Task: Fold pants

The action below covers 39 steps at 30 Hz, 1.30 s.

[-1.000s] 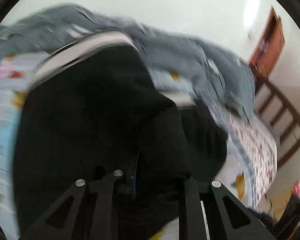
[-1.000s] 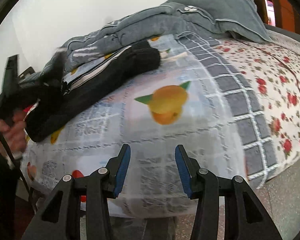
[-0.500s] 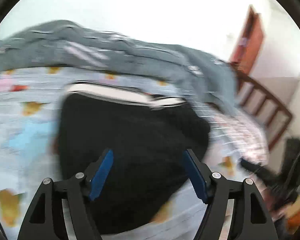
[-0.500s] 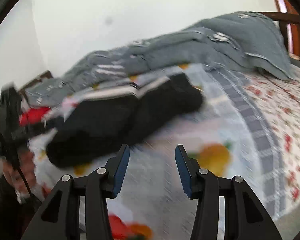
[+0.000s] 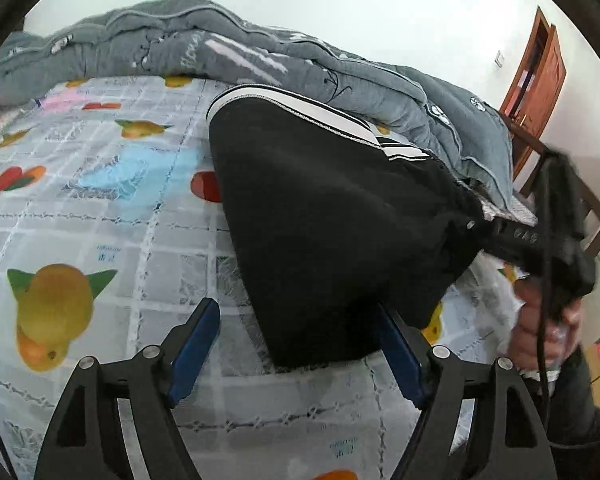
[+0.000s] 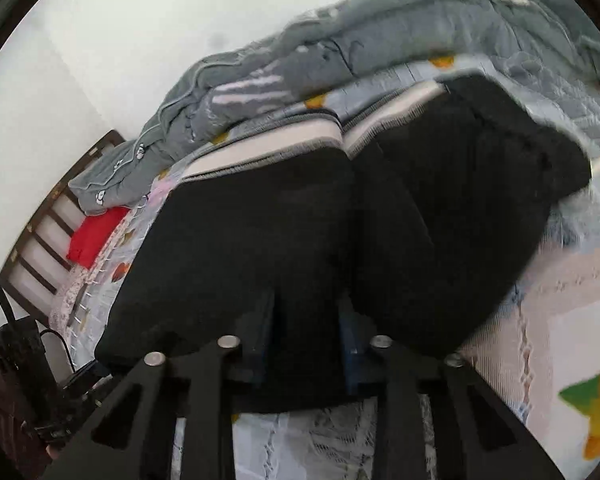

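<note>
Black pants (image 5: 320,216) with white side stripes lie folded on a bed with a fruit-print sheet (image 5: 100,216). My left gripper (image 5: 300,344) is open at the pants' near edge, its blue pads on either side of the fabric corner, holding nothing. In the left wrist view my right gripper (image 5: 472,224) reaches in from the right, its tips on the pants' right edge. In the right wrist view my right gripper (image 6: 306,332) has black pants fabric (image 6: 260,240) between its narrowed fingers.
A rumpled grey quilt (image 5: 300,60) lies along the far side of the bed against a white wall. A red item (image 6: 96,240) and a dark wooden bed frame (image 6: 40,248) are at one end. A brown door (image 5: 536,80) stands at the right.
My left gripper let go of the pants, opened and drew back. My right gripper moved from open over the bare sheet onto the pants' edge and narrowed around the fabric.
</note>
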Available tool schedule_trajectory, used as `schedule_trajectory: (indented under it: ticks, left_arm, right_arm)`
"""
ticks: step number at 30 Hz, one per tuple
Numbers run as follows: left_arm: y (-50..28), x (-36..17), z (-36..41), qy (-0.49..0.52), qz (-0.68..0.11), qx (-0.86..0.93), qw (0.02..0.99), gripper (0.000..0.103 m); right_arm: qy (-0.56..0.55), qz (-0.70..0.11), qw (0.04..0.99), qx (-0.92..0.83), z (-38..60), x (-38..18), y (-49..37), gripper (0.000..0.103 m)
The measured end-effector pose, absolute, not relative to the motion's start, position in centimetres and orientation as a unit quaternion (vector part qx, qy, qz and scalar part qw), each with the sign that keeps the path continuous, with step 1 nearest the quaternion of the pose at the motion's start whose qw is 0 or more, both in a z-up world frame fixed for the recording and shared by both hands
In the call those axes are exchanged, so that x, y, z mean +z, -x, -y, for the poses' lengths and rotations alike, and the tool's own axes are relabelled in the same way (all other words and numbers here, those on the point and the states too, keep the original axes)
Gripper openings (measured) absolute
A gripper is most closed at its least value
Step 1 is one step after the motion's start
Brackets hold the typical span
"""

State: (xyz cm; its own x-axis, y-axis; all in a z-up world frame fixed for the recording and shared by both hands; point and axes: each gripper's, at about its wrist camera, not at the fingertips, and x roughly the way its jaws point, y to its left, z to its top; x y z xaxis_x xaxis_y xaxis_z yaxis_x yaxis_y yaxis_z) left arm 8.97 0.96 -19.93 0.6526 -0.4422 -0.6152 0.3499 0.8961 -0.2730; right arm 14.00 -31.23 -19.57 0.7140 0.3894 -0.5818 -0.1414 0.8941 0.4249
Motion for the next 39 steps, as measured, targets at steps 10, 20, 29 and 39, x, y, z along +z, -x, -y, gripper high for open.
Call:
schedule_trajectory:
  ticks: [10,20,29,39]
  left_arm:
    - [-10.2,-20.7,4.1,-0.04,-0.352,-0.139,0.925,0.095]
    - [-9.8,-20.2,6.1,-0.024,-0.35,-0.178,0.919,0.094]
    - [-6.7,-19.2,5.1,-0.035,-0.33,-0.239,0.913,0.091]
    - [-11.6,-17.0,7.3,0.003,-0.355,-0.193,0.915,0.091]
  right_arm:
    - [-0.144,-0.246,0.942,0.178,32.9,-10.7,-15.1,0.015]
    - [-0.108,-0.243,0.964,0.022,44.5,-14.1,-14.6,0.015]
    - [-0.054,-0.268,0.961,-0.035,44.6,-14.4,-14.0,0.023]
    - [0.012,-0.299,0.954,-0.024,41.4,-16.8,-15.6,0.024]
